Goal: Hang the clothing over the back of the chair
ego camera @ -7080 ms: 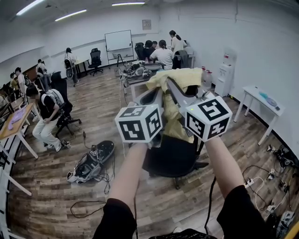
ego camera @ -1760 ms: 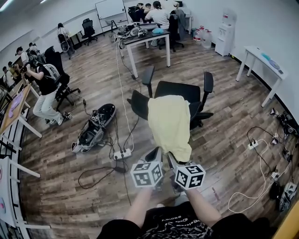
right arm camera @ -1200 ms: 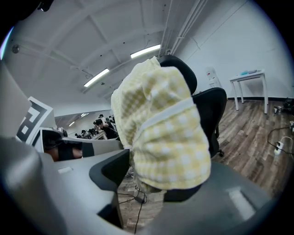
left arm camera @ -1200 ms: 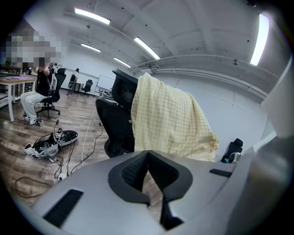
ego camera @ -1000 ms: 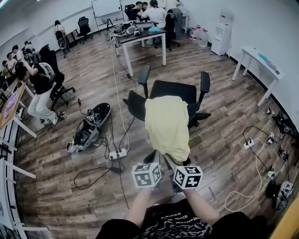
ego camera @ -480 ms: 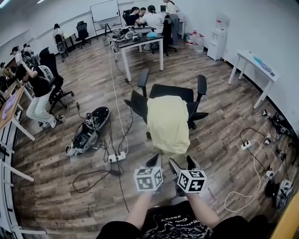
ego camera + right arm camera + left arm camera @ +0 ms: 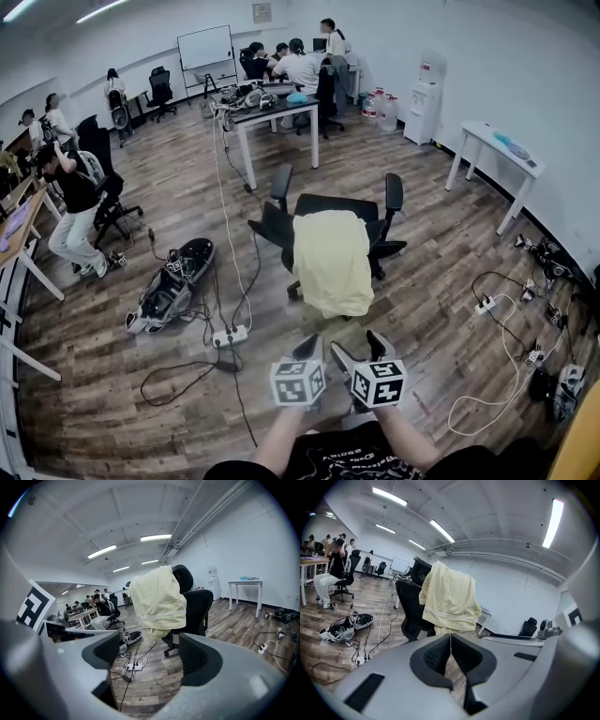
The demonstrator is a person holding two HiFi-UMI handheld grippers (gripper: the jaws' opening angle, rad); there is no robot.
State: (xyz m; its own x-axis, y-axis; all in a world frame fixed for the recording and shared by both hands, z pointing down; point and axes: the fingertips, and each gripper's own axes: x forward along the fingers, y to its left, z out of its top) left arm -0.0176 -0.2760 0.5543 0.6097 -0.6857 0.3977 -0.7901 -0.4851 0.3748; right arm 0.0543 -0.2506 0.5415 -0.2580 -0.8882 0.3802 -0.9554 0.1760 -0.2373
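A pale yellow garment [image 7: 331,262] hangs draped over the back of a black office chair [image 7: 337,208] in the middle of the room. It shows too in the left gripper view as the yellow garment [image 7: 449,598] and in the right gripper view as the same garment [image 7: 157,599]. Both grippers sit low in the head view, well short of the chair. My left gripper [image 7: 309,345] is shut, jaws touching with nothing between them. My right gripper [image 7: 360,345] stands open and empty.
A power strip [image 7: 229,336] and cables lie on the wood floor left of the grippers, beside a dark device [image 7: 172,289]. A second black chair [image 7: 272,225] stands behind the draped one. Tables and several people are at the back and left. More cables lie at right [image 7: 487,305].
Both grippers have drawn back from the chair, which now sits farther off. The right gripper's jaws have opened wider. The garment stays draped on the chair back.
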